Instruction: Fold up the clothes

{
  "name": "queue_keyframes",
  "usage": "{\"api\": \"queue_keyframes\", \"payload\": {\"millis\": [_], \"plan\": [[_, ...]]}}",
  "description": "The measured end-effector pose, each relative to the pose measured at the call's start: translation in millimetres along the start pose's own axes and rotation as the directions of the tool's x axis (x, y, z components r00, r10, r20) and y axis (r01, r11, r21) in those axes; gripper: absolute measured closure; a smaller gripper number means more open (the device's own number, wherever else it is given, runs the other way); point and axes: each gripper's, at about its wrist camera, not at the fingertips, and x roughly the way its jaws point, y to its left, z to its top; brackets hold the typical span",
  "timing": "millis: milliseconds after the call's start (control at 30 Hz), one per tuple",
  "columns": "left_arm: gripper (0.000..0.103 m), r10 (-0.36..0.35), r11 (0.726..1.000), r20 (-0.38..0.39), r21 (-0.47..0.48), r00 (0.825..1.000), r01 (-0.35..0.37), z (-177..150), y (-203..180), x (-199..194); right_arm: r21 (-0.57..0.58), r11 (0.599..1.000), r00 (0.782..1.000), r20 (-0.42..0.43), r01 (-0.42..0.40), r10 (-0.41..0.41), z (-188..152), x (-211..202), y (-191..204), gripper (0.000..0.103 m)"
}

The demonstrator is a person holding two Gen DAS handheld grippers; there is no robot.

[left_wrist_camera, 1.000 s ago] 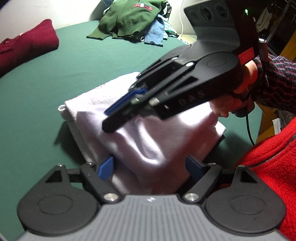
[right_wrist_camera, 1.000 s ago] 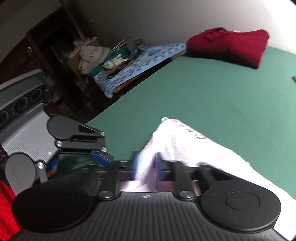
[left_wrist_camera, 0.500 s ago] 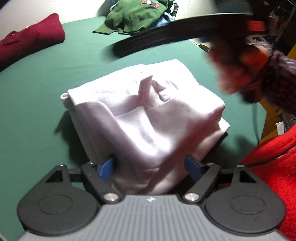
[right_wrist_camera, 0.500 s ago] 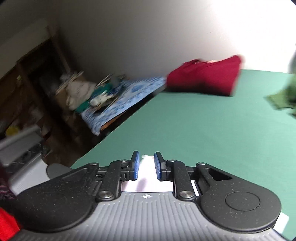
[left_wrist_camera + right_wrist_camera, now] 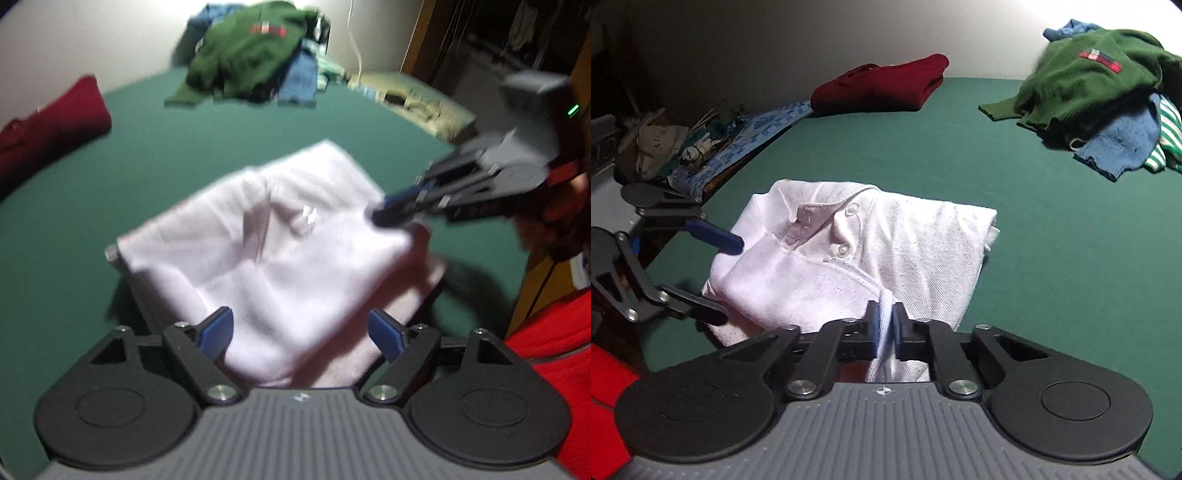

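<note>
Bare green table [image 5: 1015, 192] lies open between white shirt [image 5: 886, 243], maroon sweater [image 5: 882, 86] and clothes pile [image 5: 1108, 96].

Your left wrist view is smeared with motion blur: the white shirt [image 5: 280, 258] and the right claw [image 5: 388, 212] are both soft. The right wrist view is way sharper. Light falls from above, so the shirt nearly blows out while the room's edges go dim. You get dark shadows on the green worktop [image 5: 960, 147], and fisheye bending everywhere near the borders.

White shirt [image 5: 886, 251], green table [image 5: 1052, 229]
</note>
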Motion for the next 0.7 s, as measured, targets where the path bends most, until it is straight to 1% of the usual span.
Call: {"api": "queue_keyframes", "payload": {"millis": [33, 67, 100, 133, 200, 267, 333, 367, 400, 467, 533, 600, 667, 700], "plan": [[0.021, 0.015, 1.0, -0.019, -0.002, 1.0, -0.015, -5, -1, 6, -0.006, 1.0, 1.0, 0.006, -0.002, 0.002, 1, -1, 2, 0.095], [0.021, 0.034, 0.999, -0.019, -0.003, 0.999, -0.034, -9, 0, 6, -0.013, 1.0, 1.0, 0.011, -0.002, 0.002, 2, -2, 3, 0.094], [0.02, 0.05, 0.999, -0.019, -0.005, 0.999, -0.05, -13, 0, 5, -0.022, 1.0, 1.0, 0.013, 0.003, -0.002, 3, -4, 2, 0.09], [0.02, 0.051, 0.999, -0.016, -0.008, 0.999, -0.051, -13, -2, 2, -0.03, 1.0, 1.0, 0.021, 0.008, -0.008, 4, -6, 1, 0.085], [0.02, 0.053, 0.999, 0.007, -0.008, 0.999, -0.053, -9, -6, -7, -0.05, 0.999, 0.998, 0.058, 0.005, -0.002, 12, -6, 0, 0.084], [0.02, 0.042, 0.999, 0.046, 0.018, 0.998, -0.043, 0, -17, -14, -0.084, 0.996, 0.997, 0.076, -0.009, 0.015, 23, -2, 1, 0.084], [0.015, 0.008, 0.999, 0.083, 0.053, 0.997, -0.012, 8, -30, -15, -0.166, 0.986, 0.998, 0.051, -0.013, 0.022, 31, 12, 7, 0.084], [0.014, -0.009, 0.998, 0.097, 0.07, 0.995, 0.003, 12, -36, -14, -0.202, 0.979, 0.999, 0.021, -0.027, 0.031, 33, 22, 9, 0.084], [0.014, -0.025, 0.997, 0.095, 0.08, 0.995, 0.017, 14, -42, -9, -0.22, 0.974, 0.999, -0.008, -0.046, 0.045, 35, 30, 9, 0.084], [0.015, -0.046, 0.995, 0.078, 0.091, 0.996, 0.039, 17, -51, 5, -0.24, 0.966, 0.995, -0.056, -0.092, 0.081, 37, 43, 8, 0.084], [0.016, -0.05, 0.995, 0.055, 0.094, 0.997, 0.044, 15, -59, 17, -0.253, 0.958, 0.99, -0.083, -0.134, 0.117, 39, 48, 8, 0.083], [0.016, -0.056, 0.995, 0.03, 0.084, 0.998, 0.054, 11, -61, 27, -0.282, 0.947, 0.985, -0.113, -0.157, 0.129, 39, 47, 9, 0.083], [0.016, -0.057, 0.996, 0.003, 0.073, 0.998, 0.057, 7, -63, 37, -0.308, 0.935, 0.98, -0.14, -0.177, 0.14, 39, 47, 11, 0.086], [0.015, -0.051, 0.996, -0.007, 0.072, 0.999, 0.051, 5, -63, 40, -0.313, 0.933, 0.98, -0.14, -0.179, 0.141, 39, 45, 11, 0.091]]}}
